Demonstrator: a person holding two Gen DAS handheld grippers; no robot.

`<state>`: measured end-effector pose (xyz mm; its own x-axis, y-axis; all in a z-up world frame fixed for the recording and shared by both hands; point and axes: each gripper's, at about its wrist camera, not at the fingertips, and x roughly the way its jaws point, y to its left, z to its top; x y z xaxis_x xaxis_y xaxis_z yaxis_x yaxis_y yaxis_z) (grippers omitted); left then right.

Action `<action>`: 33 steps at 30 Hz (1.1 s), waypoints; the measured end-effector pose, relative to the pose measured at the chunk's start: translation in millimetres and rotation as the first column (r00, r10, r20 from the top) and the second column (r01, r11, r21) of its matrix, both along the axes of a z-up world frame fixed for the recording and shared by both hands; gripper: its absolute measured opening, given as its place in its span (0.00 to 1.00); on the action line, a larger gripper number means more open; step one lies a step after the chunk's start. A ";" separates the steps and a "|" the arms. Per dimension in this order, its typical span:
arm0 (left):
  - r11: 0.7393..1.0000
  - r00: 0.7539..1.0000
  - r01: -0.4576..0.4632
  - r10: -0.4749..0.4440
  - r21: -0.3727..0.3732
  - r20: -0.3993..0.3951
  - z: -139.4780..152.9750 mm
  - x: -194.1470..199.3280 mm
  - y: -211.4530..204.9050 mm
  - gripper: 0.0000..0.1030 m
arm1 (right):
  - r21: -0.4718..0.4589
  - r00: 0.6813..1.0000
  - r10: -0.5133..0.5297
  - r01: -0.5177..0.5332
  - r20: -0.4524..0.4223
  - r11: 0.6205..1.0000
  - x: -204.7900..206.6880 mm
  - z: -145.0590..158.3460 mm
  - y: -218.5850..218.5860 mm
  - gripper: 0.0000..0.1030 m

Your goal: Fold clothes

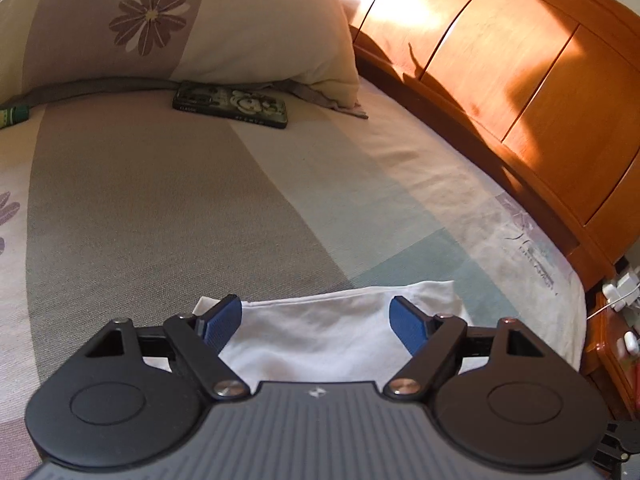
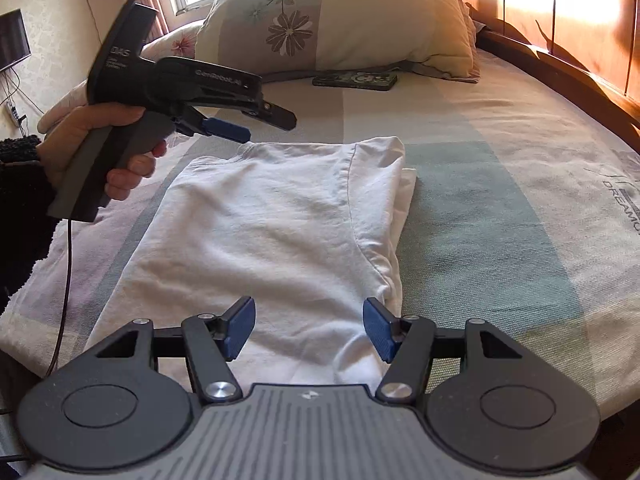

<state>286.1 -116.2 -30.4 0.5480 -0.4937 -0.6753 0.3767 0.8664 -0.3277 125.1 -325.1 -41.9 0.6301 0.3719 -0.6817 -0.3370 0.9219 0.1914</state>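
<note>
A white garment (image 2: 276, 236) lies folded into a long rectangle on the bed, its sleeve seam on the right side. My right gripper (image 2: 309, 330) hovers open over its near end, blue pads apart with nothing between them. My left gripper (image 2: 256, 124), held in a hand at the left, hangs just above the garment's far left corner. In the left wrist view the left gripper (image 1: 316, 322) stands open over the white garment's (image 1: 320, 332) far edge, holding nothing.
A floral pillow (image 2: 340, 24) and a dark phone case (image 2: 356, 80) lie at the far end of the striped bed sheet (image 2: 500, 208). A wooden headboard (image 1: 520, 80) runs along the right. A nightstand with chargers (image 1: 620, 320) sits at the right edge.
</note>
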 end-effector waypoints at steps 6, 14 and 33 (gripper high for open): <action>0.998 0.999 0.033 -0.034 -0.051 -0.012 12.7 -54.1 22.1 0.81 | -0.005 0.997 0.003 -0.003 0.075 1.000 13.9 19.0 2.6 0.64; 0.997 0.993 0.002 -0.012 -0.078 -0.119 -15.6 -82.4 36.7 0.82 | -0.055 0.998 0.049 -0.046 0.043 0.997 67.3 -5.5 21.2 0.64; 0.986 0.992 -0.074 0.059 -0.149 -0.108 -2.5 -99.3 66.6 0.83 | -0.119 0.997 0.013 -0.004 0.070 0.993 144.6 -9.4 29.9 0.64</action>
<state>186.8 -49.6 -32.9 0.5143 -0.5598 -0.6496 0.2772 0.8254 -0.4918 269.7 -295.2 -51.3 0.6756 0.2965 -0.6750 -0.3538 0.9336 0.0559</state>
